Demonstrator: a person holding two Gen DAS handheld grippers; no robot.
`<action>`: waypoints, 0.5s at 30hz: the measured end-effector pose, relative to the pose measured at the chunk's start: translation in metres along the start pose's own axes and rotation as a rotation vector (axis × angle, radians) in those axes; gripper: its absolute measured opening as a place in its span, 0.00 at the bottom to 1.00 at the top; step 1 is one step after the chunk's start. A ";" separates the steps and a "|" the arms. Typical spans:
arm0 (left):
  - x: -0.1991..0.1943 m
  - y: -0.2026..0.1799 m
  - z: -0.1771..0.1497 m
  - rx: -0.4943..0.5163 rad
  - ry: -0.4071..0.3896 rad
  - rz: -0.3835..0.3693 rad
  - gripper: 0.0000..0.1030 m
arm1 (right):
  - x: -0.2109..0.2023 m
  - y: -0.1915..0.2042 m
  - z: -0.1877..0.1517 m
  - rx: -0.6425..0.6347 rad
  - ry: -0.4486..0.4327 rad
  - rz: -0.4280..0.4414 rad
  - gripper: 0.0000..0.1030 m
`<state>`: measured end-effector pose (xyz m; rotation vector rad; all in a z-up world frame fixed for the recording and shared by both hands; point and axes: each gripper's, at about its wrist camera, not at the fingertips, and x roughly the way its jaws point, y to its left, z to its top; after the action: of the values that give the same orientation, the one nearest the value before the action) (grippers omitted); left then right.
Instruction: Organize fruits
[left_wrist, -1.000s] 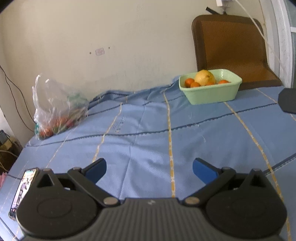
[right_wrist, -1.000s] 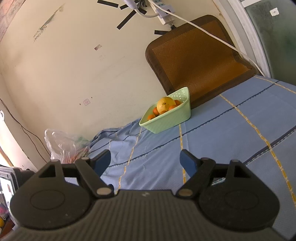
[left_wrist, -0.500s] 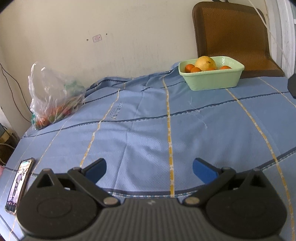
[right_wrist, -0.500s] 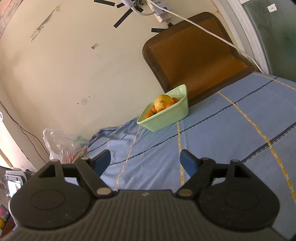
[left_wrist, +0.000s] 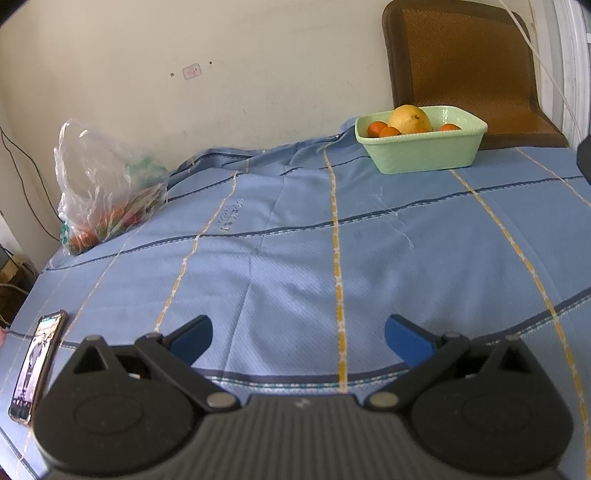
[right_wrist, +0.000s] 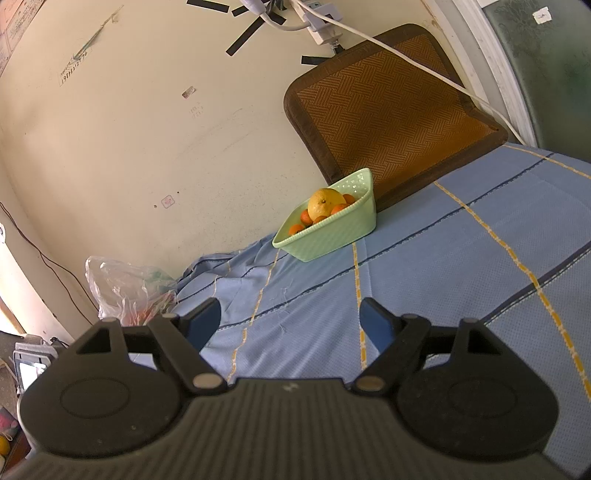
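Fruits (left_wrist: 409, 120) heaped in green basket (left_wrist: 424, 157) on surface; left claw (left_wrist: 298, 334), right claw (right_wrist: 290, 321) apart, empty.

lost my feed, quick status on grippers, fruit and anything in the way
Left gripper open, empty. Right gripper open, empty. Fruit in green basket by far wall; plastic bag at left. Cloth between clear.

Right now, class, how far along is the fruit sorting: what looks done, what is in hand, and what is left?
Done: the green basket already holds a large yellow fruit and several small oranges. In hand: nothing; the left gripper and right gripper are both open over bare tablecloth. Left: the plastic bag by the wall seems to hold more produce, untouched.
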<state>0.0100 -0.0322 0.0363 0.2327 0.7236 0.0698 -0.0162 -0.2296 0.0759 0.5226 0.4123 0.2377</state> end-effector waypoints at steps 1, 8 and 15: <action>0.000 -0.001 0.000 0.000 0.001 -0.001 1.00 | 0.000 0.000 0.000 0.000 0.001 0.001 0.82; 0.001 -0.001 -0.002 0.002 0.009 -0.007 1.00 | 0.000 0.000 0.000 0.000 0.001 0.000 0.82; 0.002 -0.002 -0.002 0.001 0.018 -0.015 1.00 | 0.001 0.000 0.000 0.000 0.002 -0.001 0.82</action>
<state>0.0102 -0.0329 0.0327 0.2282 0.7434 0.0575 -0.0158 -0.2292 0.0756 0.5220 0.4141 0.2377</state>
